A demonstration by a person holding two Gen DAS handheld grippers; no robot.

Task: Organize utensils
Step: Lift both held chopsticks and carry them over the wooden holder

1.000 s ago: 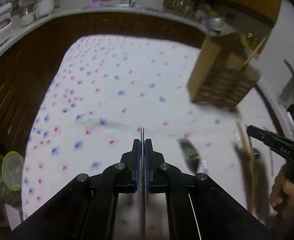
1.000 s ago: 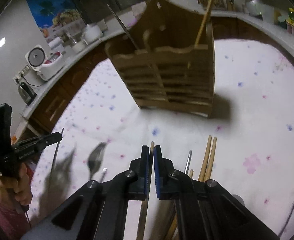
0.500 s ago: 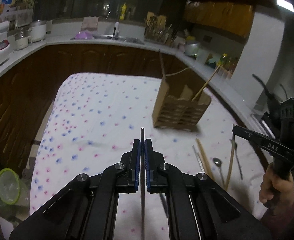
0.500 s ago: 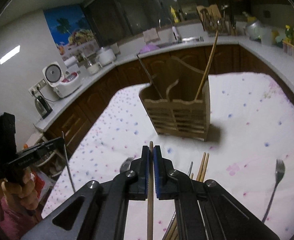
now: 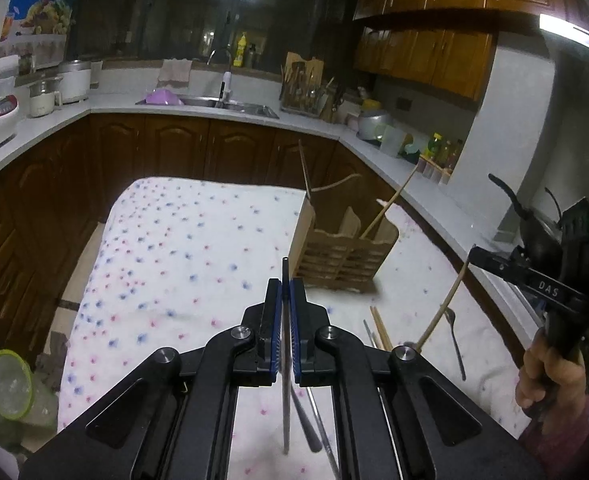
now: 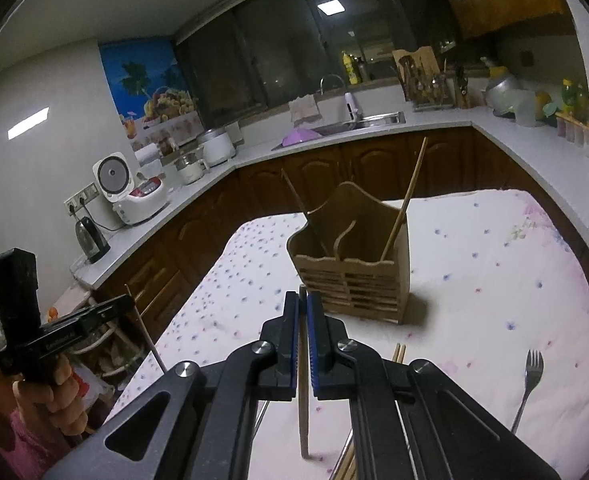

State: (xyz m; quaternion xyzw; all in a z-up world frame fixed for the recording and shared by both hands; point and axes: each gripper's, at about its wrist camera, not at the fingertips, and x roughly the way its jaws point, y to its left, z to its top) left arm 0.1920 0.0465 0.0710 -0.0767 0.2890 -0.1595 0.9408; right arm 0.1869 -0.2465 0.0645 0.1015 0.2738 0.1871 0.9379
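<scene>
- The left hand-held gripper (image 5: 285, 308) sits at lower centre of the left wrist view, its blue pads pressed tight on a thin dark metal chopstick (image 5: 285, 380) that runs straight between them and pokes out just past the tips
- The right hand-held gripper (image 6: 303, 320) fills the lower centre of the right wrist view, likewise clamped on a wooden chopstick (image 6: 303, 400) held upright in the frame
- The wooden utensil holder (image 6: 350, 276) stands upright on the flower-print cloth (image 5: 182, 248) covering the counter, just above the right gripper's tips in that view and at centre right of the left wrist view
- Two sticks already lean in the holder: a dark one at its left, a wooden one at its right
- A fork (image 6: 528, 380) lies on the cloth at lower right of the right wrist view, apart from the holder
- A pair of wooden chopsticks (image 5: 380, 328) lies on the cloth below the holder in the left wrist view, with a spoon (image 5: 454, 344) just to their right
- A person's hand (image 5: 546, 372) grips the right tool's handle at the right edge of the left wrist view
</scene>
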